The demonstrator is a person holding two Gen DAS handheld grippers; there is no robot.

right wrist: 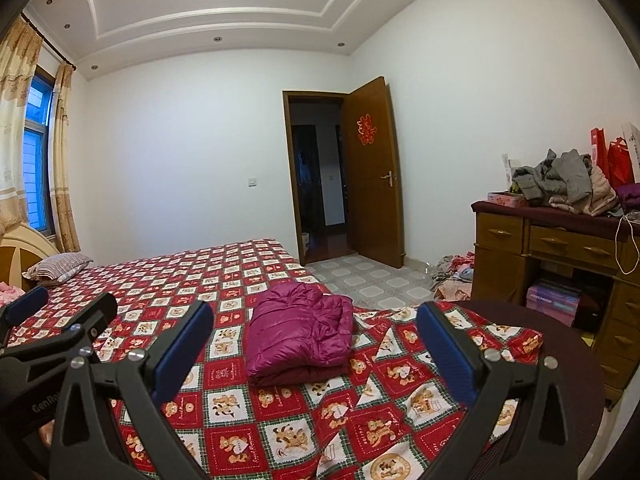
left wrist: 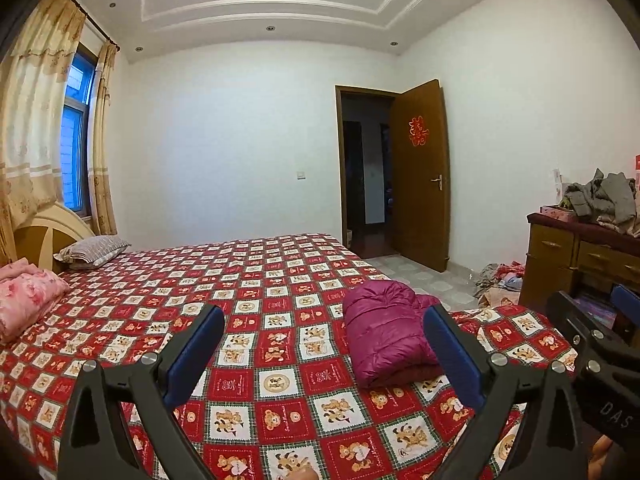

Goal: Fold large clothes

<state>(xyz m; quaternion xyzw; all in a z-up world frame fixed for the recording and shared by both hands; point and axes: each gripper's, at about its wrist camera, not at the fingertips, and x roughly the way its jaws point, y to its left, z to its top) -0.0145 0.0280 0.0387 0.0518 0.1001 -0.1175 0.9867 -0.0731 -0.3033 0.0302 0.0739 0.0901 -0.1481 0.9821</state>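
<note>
While both tools hover empty above the bed (left wrist: 280, 264), the folded magenta down jacket (left wrist: 386, 340) lies ahead of them on the bear-print cover: at about 1 o'clock from the left tool (left wrist: 324, 356), at about 12 o'clock from the right tool (right wrist: 314, 350), well apart from either. Its long axis runs roughly toward 12 o'clock, away from the tools. The right tool appears the nearer, as a judgement. Left tool: fingers spread wide, nothing between them; right tool: likewise. Count: one jacket on the bed, two tools, one striped pillow (left wrist: 92, 251), one pink quilt (left wrist: 26, 300), one heap of grey clothes (right wrist: 560, 180) on the counter (right wrist: 548, 236) at 2 o'clock
</note>
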